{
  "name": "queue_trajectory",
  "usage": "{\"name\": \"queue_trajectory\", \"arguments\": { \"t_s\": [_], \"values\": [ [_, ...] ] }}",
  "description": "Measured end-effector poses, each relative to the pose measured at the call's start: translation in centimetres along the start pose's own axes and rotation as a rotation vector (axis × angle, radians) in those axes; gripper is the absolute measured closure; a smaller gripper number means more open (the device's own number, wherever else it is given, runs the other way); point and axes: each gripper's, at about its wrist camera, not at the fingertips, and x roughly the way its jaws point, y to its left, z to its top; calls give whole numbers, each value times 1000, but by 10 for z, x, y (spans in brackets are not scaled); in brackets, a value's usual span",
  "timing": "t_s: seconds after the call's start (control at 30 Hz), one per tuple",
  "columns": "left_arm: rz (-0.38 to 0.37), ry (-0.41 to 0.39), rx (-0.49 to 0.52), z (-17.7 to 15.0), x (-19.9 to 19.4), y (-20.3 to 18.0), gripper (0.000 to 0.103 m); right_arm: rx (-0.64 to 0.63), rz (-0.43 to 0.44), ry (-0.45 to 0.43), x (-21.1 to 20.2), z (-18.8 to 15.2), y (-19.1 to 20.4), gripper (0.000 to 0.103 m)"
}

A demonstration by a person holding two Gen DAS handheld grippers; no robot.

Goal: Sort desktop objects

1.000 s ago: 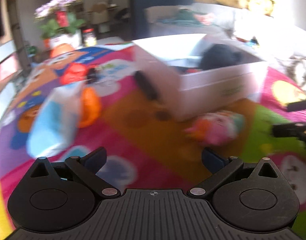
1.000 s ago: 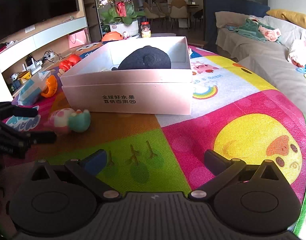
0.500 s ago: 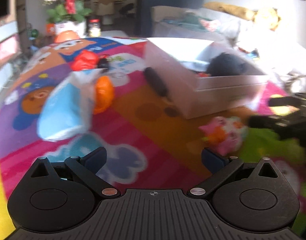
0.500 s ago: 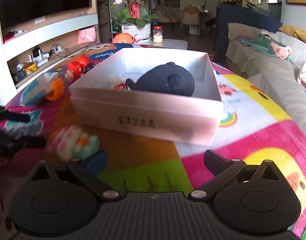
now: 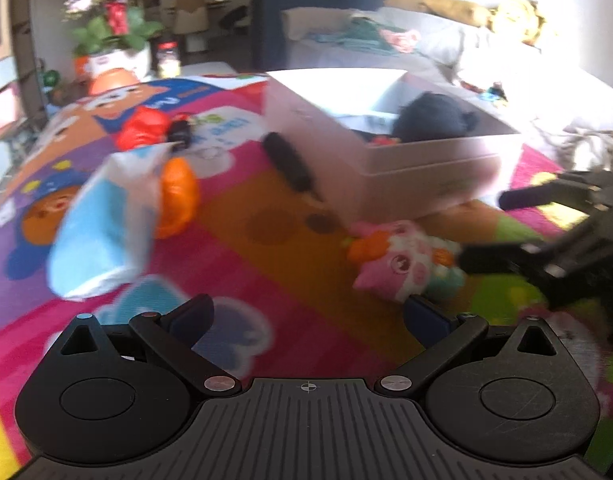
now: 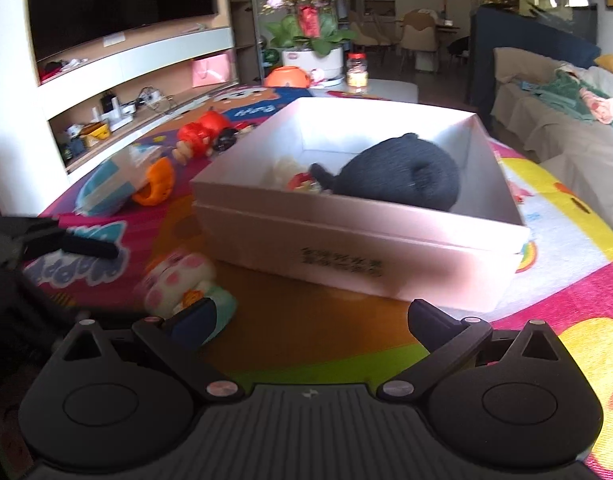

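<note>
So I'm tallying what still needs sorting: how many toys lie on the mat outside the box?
4, perhaps more hidden behind the white box: pink plush near its front, blue-and-white pack with an orange toy beside it, red figure farther back.

Strong daylight pours in from the sofa (image 5: 486, 52) side, and in the left wrist view it blows that corner out to near white, with glare washing the far rim of the white box (image 5: 334, 78). That whole view is smeared with motion blur; the blue-and-white pack (image 5: 102, 232) is soft-edged. The right wrist view is dimmer and steadier, sharper on the black plush (image 6: 402, 176), though the box's printed front blurs. Both frames bend and darken toward the corners.
</note>
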Motion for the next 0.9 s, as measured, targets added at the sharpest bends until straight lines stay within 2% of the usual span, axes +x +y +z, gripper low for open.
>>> {"name": "queue_trajectory", "arguments": {
  "t_s": [0.13, 0.5, 0.57, 0.67, 0.73, 0.8, 0.9],
  "values": [
    [34, 5, -24, 0, -2, 11, 0, -28, 42, 10, 0, -3, 12, 0],
    [63, -10, -31, -6, -3, 19, 0, -102, 73, 9, -3, -5, 31, 1],
    [72, -14, -40, -7, -5, 21, 0, -117, 76, 13, 0, -3, 36, 10],
    [85, -21, -60, -9, -7, 27, 0, -154, 89, 28, 7, 0, 46, 28],
    [89, -26, -70, -10, -9, 29, 0, -196, 97, 38, 10, 0, 55, 53],
    [86, -33, -74, -11, -10, 31, 0, -229, 104, 32, 10, -1, 62, 66],
    [86, -37, -74, -11, -9, 31, 0, -256, 91, 22, 10, 0, 70, 67]
  ]
}}
